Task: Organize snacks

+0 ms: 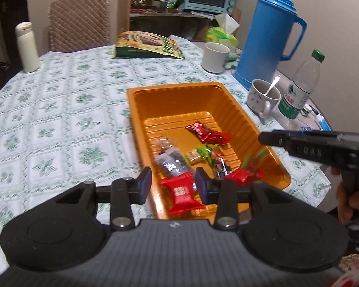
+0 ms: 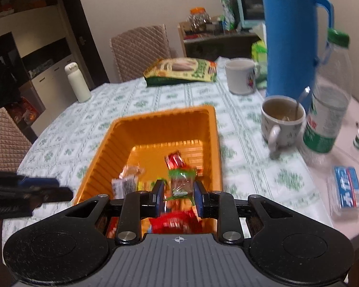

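An orange tray (image 1: pixel 172 100) sits on the flowered tablecloth and holds several wrapped snacks: red packets (image 1: pixel 207 132), a dark clear packet (image 1: pixel 168 160), a green one (image 1: pixel 202 154). My left gripper (image 1: pixel 173 186) is open above the tray's near end, with a red snack packet (image 1: pixel 182 195) between and just below its pads; I cannot tell if it touches them. My right gripper (image 2: pixel 178 196) is open over the tray (image 2: pixel 155 129), a green and clear wrapped snack (image 2: pixel 180 181) blurred between its fingers. The right gripper also shows in the left wrist view (image 1: pixel 263 138).
A blue thermos (image 1: pixel 270 38), a mug with a spoon (image 1: pixel 265 98), a plastic bottle (image 1: pixel 299 91) and a white cup (image 1: pixel 214 56) stand right of the tray. A big snack bag (image 1: pixel 148 45) lies behind, a white flask (image 1: pixel 27 47) far left. A blue box (image 2: pixel 348 189) lies at right.
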`<state>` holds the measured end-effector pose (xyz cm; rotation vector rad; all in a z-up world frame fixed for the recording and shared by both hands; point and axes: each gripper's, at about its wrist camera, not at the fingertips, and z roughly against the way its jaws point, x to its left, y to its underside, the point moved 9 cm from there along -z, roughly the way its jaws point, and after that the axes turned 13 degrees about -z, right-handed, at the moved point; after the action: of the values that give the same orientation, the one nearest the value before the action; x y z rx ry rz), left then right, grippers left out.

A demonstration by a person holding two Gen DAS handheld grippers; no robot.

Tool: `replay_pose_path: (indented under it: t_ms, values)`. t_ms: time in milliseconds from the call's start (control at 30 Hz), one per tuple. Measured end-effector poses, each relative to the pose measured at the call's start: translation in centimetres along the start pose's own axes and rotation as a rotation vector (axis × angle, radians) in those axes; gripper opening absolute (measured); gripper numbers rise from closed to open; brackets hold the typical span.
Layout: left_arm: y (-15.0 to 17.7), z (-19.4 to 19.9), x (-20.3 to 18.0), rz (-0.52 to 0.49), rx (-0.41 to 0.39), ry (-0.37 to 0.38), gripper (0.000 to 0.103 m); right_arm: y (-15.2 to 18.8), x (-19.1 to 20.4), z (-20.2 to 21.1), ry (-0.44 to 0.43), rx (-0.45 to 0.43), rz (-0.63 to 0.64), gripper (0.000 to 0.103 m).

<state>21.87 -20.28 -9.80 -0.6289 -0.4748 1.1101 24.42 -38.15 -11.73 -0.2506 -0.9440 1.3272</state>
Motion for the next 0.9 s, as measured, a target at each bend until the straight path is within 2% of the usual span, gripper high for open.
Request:
replay_pose_path:
  t_ms: [67,133,267,400,533,700,900]
  values:
    - [0.4,0.9,0.2,0.006,-0.005,-0.013,0.049,-0.3,0.1,-0.3,0.001,-0.004,-0.005,0.031]
    - [0.7,1.8,0.3,0.006,-0.011,-0.027,0.049,-0.3,0.3,-0.3,-0.015,-0.008,-0.02,0.056]
    - [1.2,3.4,0.5,-0.003,-0.016,-0.044,0.056,0.5,1.0,0.7,-0.04,-0.001,-0.024,0.061]
    - [1.7,5.0,0.9,-0.008,-0.018,-0.05,0.064,2.0,1.8,2.1,-0.049,0.027,-0.048,0.076]
    - [2.5,6.6,1.4,-0.011,-0.016,-0.043,0.068,3.6,2.9,3.9,-0.03,0.033,-0.069,0.084]
    - [4.4,8.8,2.5,0.003,0.0,-0.036,0.069,5.8,4.9,5.9,-0.004,0.05,-0.095,0.084]
    - [7.9,12.1,4.8,0.036,0.029,-0.041,0.069,9.4,8.8,7.6,0.033,0.117,-0.099,0.085]
